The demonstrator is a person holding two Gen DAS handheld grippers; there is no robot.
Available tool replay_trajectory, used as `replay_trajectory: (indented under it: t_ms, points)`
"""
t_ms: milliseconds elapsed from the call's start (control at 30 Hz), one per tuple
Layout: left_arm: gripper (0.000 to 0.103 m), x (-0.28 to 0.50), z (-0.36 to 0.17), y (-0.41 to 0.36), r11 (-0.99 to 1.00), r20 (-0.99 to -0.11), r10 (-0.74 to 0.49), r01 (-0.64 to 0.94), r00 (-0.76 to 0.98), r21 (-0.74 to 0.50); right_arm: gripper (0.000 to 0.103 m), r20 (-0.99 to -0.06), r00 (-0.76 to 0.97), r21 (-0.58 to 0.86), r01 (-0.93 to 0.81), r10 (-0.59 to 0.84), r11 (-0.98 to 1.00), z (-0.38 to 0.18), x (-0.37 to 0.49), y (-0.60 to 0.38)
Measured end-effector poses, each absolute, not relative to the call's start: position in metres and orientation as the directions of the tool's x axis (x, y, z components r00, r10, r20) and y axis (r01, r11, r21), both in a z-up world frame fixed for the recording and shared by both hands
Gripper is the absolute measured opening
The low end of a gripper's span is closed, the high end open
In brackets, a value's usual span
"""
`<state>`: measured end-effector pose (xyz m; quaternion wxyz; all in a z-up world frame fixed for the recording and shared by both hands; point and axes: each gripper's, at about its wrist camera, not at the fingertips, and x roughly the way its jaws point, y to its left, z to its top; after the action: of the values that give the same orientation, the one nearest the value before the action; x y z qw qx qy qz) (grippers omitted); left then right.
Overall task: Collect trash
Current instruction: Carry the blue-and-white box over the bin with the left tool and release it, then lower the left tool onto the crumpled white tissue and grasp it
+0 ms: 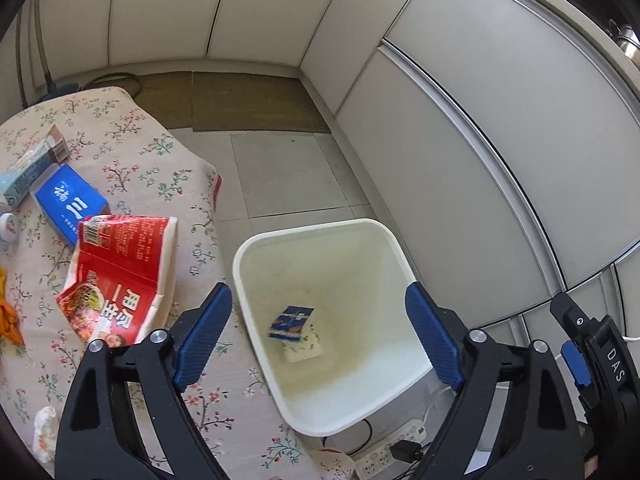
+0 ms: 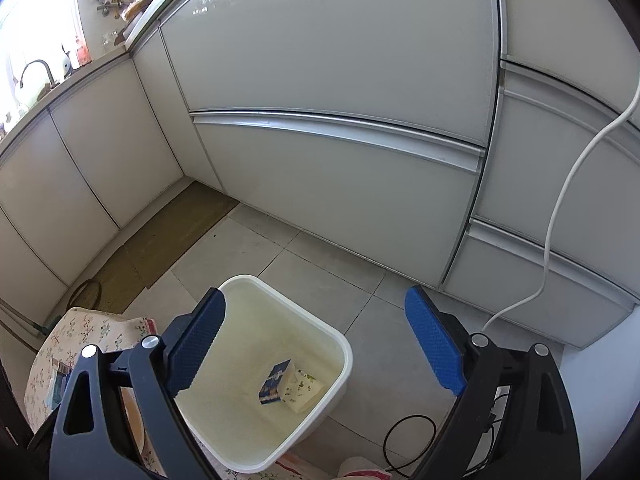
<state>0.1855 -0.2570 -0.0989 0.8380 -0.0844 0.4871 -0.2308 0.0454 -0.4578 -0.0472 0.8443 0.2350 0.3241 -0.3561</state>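
A white trash bin (image 1: 394,248) stands on the floor beside the table; it also shows in the right wrist view (image 2: 340,344). Inside lie a blue wrapper (image 1: 291,322) (image 2: 275,382) and a pale box (image 1: 306,350) (image 2: 304,394). My left gripper (image 1: 320,336) is open and empty above the bin. My right gripper (image 2: 316,344) is open and empty above the bin too. On the floral table (image 1: 132,152) lie a red noodle packet (image 1: 116,276), a blue carton (image 1: 70,204) and a pale blue tube box (image 1: 24,180).
Grey kitchen cabinets (image 2: 340,80) run along the wall. A brown mat (image 1: 240,100) lies on the tile floor. A power strip (image 1: 388,456) and black cables (image 2: 408,440) lie by the bin. A white cord (image 2: 560,208) hangs down the cabinets. White crumpled paper (image 1: 44,432) sits at the table's near edge.
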Motion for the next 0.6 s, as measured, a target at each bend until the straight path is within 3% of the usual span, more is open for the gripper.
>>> replay_trajectory:
  t_ms: [167,600]
  points:
    - [0.095,0.171,-0.09,-0.23,0.922,-0.79,-0.373,0.292,0.486,-0.256,0.089,-0.711,0.551,0.16,0.732,-0.437,0.663,-0.046,0.048,-0.447]
    - [0.096,0.132,-0.093,-0.118,0.977,-0.852,-0.201,0.155,0.483,-0.143,0.092,-0.76,0.597,0.1,0.497,-0.256,0.862,-0.067,0.067,-0.339]
